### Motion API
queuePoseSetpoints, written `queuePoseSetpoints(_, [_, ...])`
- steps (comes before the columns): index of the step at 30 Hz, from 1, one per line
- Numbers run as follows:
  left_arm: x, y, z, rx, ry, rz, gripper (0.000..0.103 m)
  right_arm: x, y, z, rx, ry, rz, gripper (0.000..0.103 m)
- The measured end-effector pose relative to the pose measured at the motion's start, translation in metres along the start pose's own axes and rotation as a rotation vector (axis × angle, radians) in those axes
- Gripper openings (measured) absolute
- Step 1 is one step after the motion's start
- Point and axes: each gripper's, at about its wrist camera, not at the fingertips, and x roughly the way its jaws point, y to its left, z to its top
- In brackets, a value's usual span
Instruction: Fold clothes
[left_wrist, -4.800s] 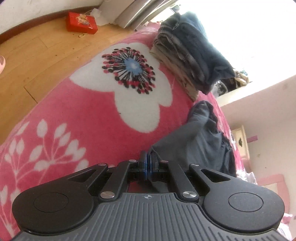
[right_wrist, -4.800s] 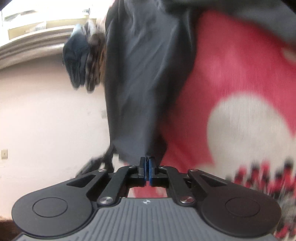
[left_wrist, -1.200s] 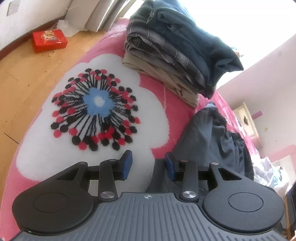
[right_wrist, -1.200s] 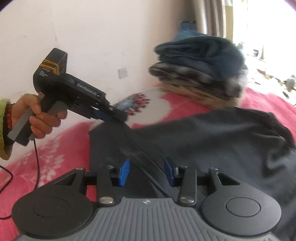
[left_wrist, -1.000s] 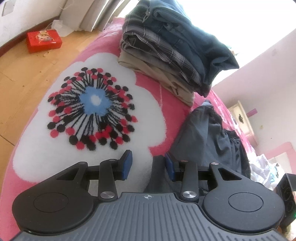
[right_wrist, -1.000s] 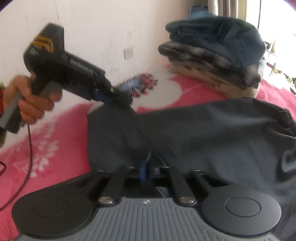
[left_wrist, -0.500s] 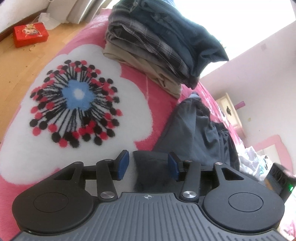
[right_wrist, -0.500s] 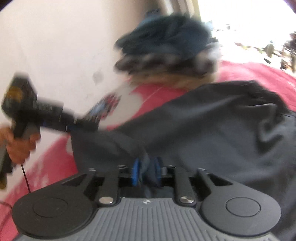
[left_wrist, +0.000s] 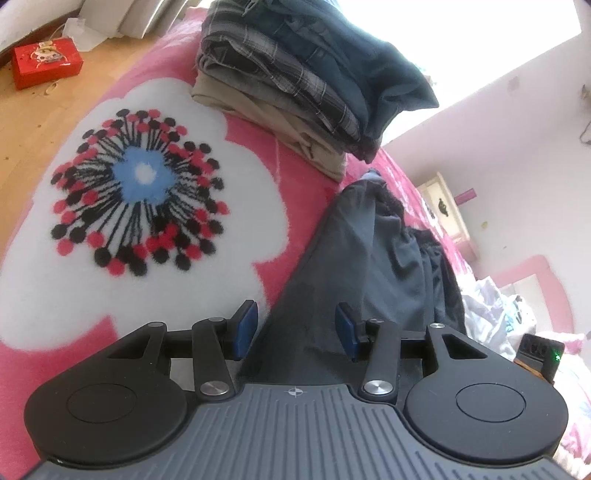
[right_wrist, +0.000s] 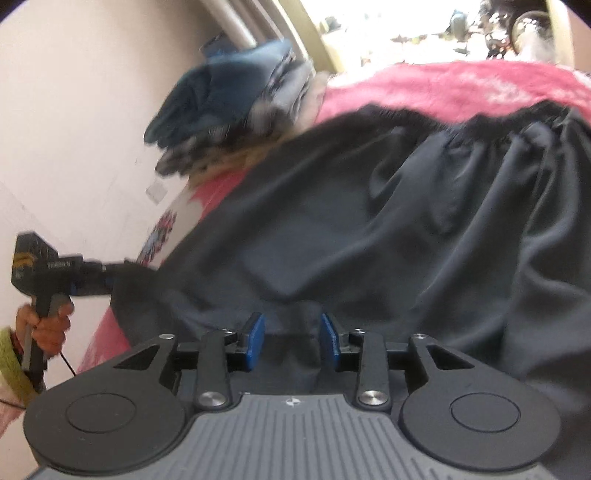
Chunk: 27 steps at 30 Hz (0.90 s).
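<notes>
A dark grey garment (left_wrist: 373, 258) lies spread on the pink flowered blanket (left_wrist: 159, 258). My left gripper (left_wrist: 295, 328) is open over the garment's near corner; the cloth runs between its blue pads (left_wrist: 245, 328) without being pinched. In the right wrist view that left gripper (right_wrist: 107, 280) sits at the garment's left corner, held by a hand (right_wrist: 44, 321). My right gripper (right_wrist: 291, 339) is low over the garment (right_wrist: 369, 229). Its jaws are opening, and a loose fold lies between them, free of the pads (right_wrist: 255, 338).
A stack of folded clothes (left_wrist: 314, 74) stands on the blanket beyond the garment, also in the right wrist view as the stack (right_wrist: 229, 110). A red box (left_wrist: 44, 66) lies on the wooden floor. A crumpled white pile (left_wrist: 491, 306) and a black device (left_wrist: 539, 350) are at right.
My right gripper, shut on the garment a second ago, has opened and swung sideways with a roll. The left jaws widened a little and the cloth corner now lies between them.
</notes>
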Motion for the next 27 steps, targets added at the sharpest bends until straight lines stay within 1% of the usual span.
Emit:
queuePoseSetpoints(4, [-0.001,0.003,0.0,-0.008,-0.003,0.005,0.046,0.021,0.002,-0.001,-0.016,0.03,-0.007,0.037])
queuePoseSetpoints(5, [0.0,0.003,0.001,-0.007,-0.004,0.005,0.046,0.023,0.004,0.0,-0.022,0.03,-0.011,0.027])
queuePoseSetpoints(7, [0.002,0.004,0.002,-0.008,-0.006,0.003,0.046,0.022,0.006,0.001,-0.029,0.025,-0.02,0.013])
queuePoseSetpoints(12, [0.006,0.005,0.004,-0.021,-0.03,-0.012,0.045,0.008,0.004,0.001,-0.005,-0.016,-0.039,0.005])
queuePoseSetpoints(14, [0.004,0.004,0.003,-0.023,-0.045,-0.015,0.038,0.001,0.002,0.001,0.025,-0.038,-0.042,0.004])
queuePoseSetpoints(15, [0.002,0.003,0.003,-0.023,-0.052,-0.015,0.029,-0.003,0.001,0.001,0.039,-0.05,-0.041,0.004])
queuePoseSetpoints(16, [0.001,0.003,0.002,-0.023,-0.06,-0.016,0.026,-0.007,0.001,0.0,0.051,-0.061,-0.04,0.003])
queuePoseSetpoints(18, [-0.003,0.0,0.0,-0.019,-0.076,-0.018,0.009,-0.016,0.002,-0.001,0.068,-0.086,-0.035,0.003])
queuePoseSetpoints(20, [-0.011,-0.005,-0.003,-0.009,-0.092,-0.022,0.005,-0.029,0.005,-0.004,0.078,-0.114,-0.007,0.002])
queuePoseSetpoints(22, [-0.024,-0.014,-0.008,0.023,-0.117,-0.037,0.001,-0.043,0.009,-0.006,0.087,-0.143,0.028,0.002])
queuePoseSetpoints(27, [-0.065,-0.035,-0.024,0.085,-0.184,-0.082,0.0,-0.084,0.031,-0.017,0.043,-0.19,0.136,0.002])
